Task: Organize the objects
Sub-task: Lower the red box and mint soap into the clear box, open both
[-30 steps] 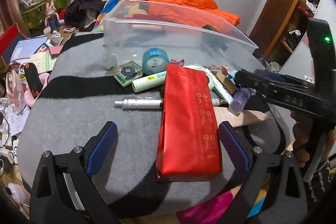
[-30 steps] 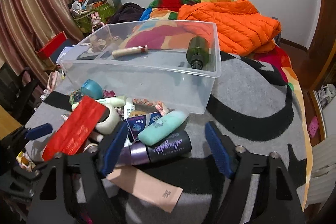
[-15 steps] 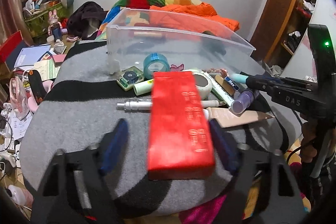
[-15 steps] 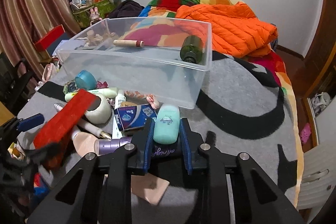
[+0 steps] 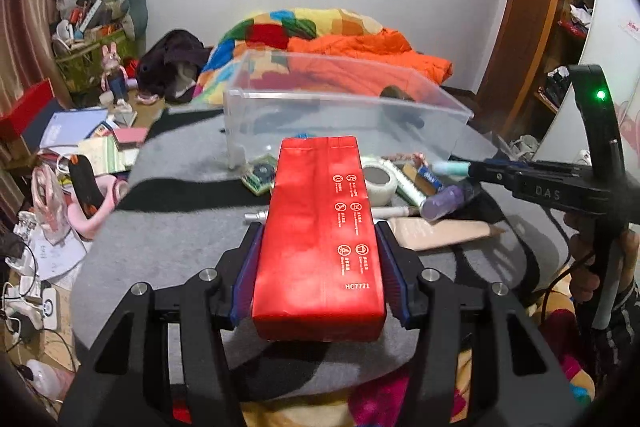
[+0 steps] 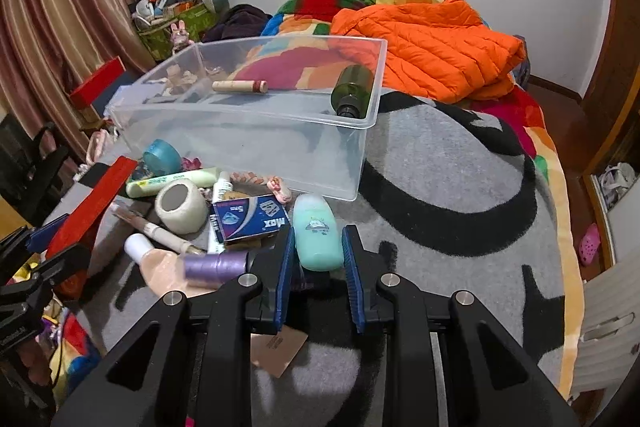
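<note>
My left gripper (image 5: 318, 283) is shut on a long red packet (image 5: 320, 231) and holds it level above the grey blanket; the packet also shows edge-on in the right wrist view (image 6: 94, 203). My right gripper (image 6: 318, 263) is shut on a mint-green bottle (image 6: 318, 233), lifted off the pile. A clear plastic bin (image 6: 248, 131) stands behind the pile and holds a dark green bottle (image 6: 354, 91) and a tan tube (image 6: 240, 86). In the left wrist view the bin (image 5: 344, 123) is straight ahead, beyond the packet's far end.
Loose items lie in front of the bin: a white tape roll (image 6: 180, 205), a blue Max box (image 6: 250, 219), a purple-capped bottle (image 6: 214, 265), a pale green tube (image 6: 172, 181), a teal tape roll (image 6: 160, 157). An orange jacket (image 6: 428, 39) lies behind. Clutter covers the floor at left.
My left gripper closed on the red packet and lifted it. My right gripper closed on the mint-green bottle and raised it; the purple-capped bottle stayed on the blanket.
</note>
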`<state>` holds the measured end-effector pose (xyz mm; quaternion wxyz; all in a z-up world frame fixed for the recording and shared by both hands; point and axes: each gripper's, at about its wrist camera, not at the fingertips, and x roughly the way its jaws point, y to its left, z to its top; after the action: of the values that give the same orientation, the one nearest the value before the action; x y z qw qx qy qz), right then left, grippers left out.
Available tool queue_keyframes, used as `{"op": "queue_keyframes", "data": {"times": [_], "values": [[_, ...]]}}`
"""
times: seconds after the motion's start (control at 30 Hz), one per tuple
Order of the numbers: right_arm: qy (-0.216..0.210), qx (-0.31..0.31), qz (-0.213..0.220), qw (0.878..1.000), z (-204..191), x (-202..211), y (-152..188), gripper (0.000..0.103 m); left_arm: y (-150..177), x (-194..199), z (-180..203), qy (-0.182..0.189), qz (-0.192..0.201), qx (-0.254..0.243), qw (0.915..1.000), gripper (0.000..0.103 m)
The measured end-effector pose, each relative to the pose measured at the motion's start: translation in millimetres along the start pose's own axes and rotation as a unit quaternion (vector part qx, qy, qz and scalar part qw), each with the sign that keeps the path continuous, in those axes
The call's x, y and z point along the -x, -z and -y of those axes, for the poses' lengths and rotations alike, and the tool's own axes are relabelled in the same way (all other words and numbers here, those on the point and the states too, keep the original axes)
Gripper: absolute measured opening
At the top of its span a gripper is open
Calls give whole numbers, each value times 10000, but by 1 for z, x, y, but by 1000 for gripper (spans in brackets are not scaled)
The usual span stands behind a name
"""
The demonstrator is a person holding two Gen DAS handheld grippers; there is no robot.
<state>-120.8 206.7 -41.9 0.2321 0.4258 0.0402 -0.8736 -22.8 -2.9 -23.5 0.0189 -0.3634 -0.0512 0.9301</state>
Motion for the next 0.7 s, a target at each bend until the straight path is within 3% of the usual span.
{"op": "queue_keyframes", "data": {"times": [0.37,0.7], "values": [[-190,4,561,9982,-2,48,-8,21,-30,18,0,-122,494,-20,9987,54],[-232,87,1069,9940,-11,61,-47,22,-69,7,3,-130,754,-189,9969,54]]}}
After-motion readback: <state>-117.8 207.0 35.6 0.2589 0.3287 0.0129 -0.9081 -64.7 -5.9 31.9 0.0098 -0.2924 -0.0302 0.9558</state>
